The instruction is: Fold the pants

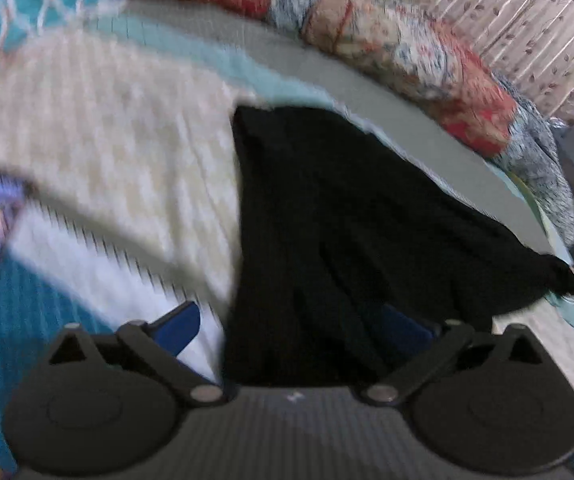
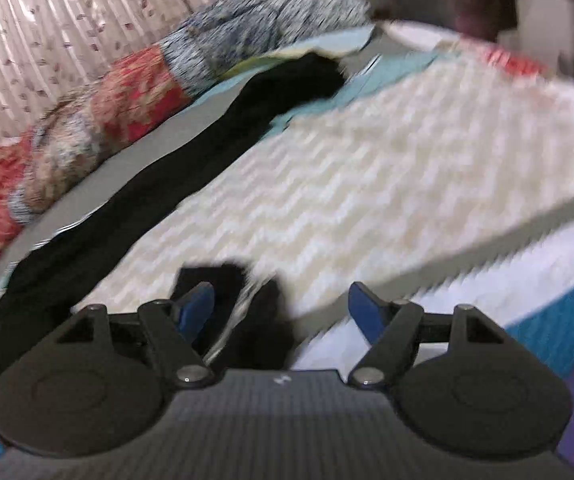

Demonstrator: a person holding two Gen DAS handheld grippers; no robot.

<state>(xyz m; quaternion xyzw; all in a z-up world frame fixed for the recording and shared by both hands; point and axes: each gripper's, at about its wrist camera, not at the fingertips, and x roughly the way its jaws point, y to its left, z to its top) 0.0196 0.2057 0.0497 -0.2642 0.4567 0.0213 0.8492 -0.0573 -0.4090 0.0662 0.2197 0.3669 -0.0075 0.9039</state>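
The pants point(image 2: 175, 168) lie stretched along the bed point(image 2: 367, 184) beside the quilt point(image 2: 99, 120): soft, limp, light, likely to sag and bunch. Both the left gripper point(image 1: 299, 324) and right gripper point(image 2: 283, 308) are released, holding nothing. Best pinched at hem and waistband corners.

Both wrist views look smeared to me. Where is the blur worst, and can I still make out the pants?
Left wrist view: cream zigzag bedspread streaked by motion blur; black pants a dark mass, folds barely readable. Right wrist view: same streaking, strongest at right; the pants show only as an outline. Fisheye bends both.
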